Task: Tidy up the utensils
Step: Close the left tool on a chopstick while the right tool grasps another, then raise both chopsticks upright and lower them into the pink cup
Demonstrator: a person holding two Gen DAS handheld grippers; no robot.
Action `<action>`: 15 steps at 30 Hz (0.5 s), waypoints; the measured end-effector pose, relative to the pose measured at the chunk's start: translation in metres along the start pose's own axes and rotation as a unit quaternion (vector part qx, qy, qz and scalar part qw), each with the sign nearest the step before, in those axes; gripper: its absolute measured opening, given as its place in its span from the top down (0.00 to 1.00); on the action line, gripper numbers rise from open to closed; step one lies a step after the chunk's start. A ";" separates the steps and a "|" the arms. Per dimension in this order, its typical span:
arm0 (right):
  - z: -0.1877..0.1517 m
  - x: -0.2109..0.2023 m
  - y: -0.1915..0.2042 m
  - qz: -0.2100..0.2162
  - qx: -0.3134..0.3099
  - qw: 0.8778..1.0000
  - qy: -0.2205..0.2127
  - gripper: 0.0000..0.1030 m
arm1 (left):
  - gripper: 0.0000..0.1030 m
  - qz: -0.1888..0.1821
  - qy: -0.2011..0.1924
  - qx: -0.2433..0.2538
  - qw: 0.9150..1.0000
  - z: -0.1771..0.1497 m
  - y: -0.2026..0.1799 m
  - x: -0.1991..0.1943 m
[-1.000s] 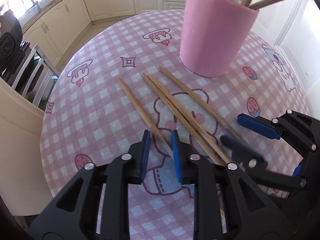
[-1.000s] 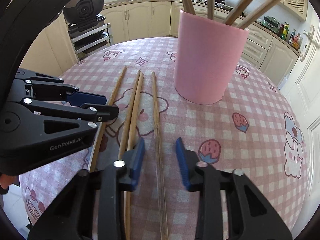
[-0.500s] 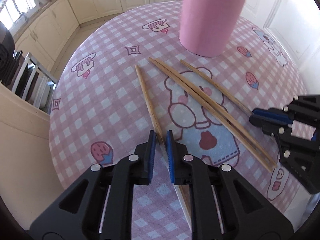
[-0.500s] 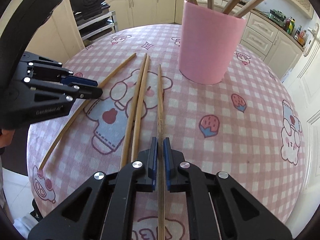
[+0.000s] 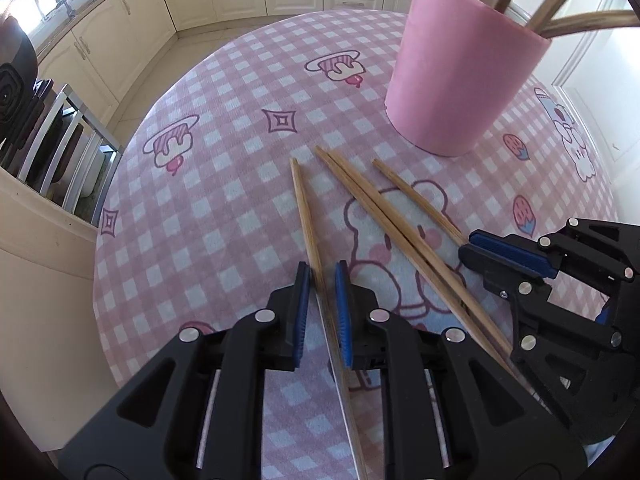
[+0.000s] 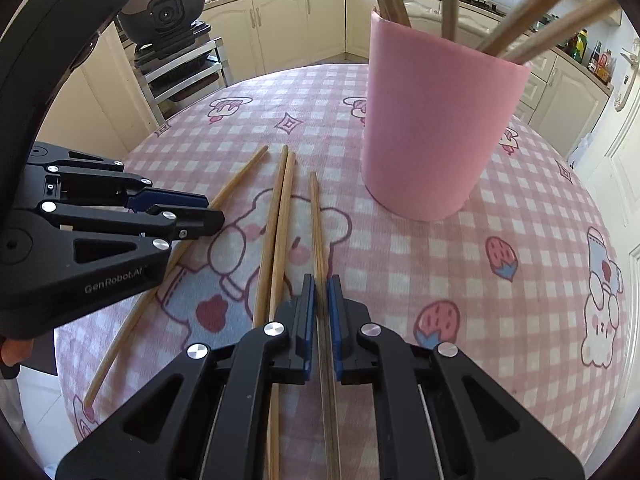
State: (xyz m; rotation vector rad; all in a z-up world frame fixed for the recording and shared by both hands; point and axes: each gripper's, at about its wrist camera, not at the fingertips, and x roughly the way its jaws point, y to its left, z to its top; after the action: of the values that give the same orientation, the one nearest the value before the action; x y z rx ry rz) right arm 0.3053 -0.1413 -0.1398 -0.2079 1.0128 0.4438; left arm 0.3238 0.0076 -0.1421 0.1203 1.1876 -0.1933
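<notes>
Chopsticks: four lie loose on the round tabletop (image 5: 224,184), on its pink checked cloth, all in front of the pink holder (image 5: 460,80). Leftmost chopstick (image 5: 304,216) lies apart from the others. Middle pair (image 5: 384,216) lies side by side, touching along their length. Rightmost chopstick (image 6: 317,220) lies nearest the holder.

Holder stands upright toward the far side of the tabletop; at least four more chopsticks lean out of its top, exact count unclear.

Left gripper (image 5: 322,280): jaws narrow, the leftmost chopstick between the blue pads; its jaws have just eased slightly apart, and firm contact cannot be confirmed. Right gripper (image 6: 321,286): jaws nearly together, clamped on the rightmost chopstick.

One rice cooker (image 6: 162,4) sits on a metal rack beyond the tabletop.
</notes>
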 end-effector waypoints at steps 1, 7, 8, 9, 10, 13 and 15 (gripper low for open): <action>0.002 0.001 0.000 -0.001 -0.001 1.000 0.001 0.94 | 0.85 0.001 0.000 0.000 1.000 0.002 -0.001 0.001; 0.010 0.008 -0.001 0.002 0.003 1.000 -0.001 0.94 | 0.86 0.000 -0.003 -0.014 1.000 0.009 0.000 0.005; 0.011 0.008 -0.001 0.000 0.002 1.000 -0.002 0.94 | 0.86 0.000 -0.005 -0.016 1.000 0.009 0.001 0.005; 0.012 0.009 0.000 -0.001 0.001 1.000 -0.004 0.94 | 0.91 0.001 -0.007 -0.016 1.000 0.012 0.001 0.007; 0.011 0.008 0.000 -0.002 0.002 1.000 -0.006 0.95 | 0.93 0.005 -0.009 -0.016 1.000 0.011 0.001 0.007; 0.009 0.004 0.000 -0.002 0.007 1.000 -0.013 0.95 | 0.93 -0.002 -0.023 -0.024 0.999 0.008 0.003 -0.001; 0.007 -0.005 0.002 0.002 0.007 1.000 -0.022 0.95 | 0.94 -0.006 -0.042 -0.024 0.999 0.005 0.001 -0.012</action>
State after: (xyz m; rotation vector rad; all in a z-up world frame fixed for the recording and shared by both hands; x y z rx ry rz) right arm 0.3078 -0.1380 -0.1317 -0.1836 0.9738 0.4426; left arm 0.3244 0.0087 -0.1291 0.0631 1.1094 -0.1782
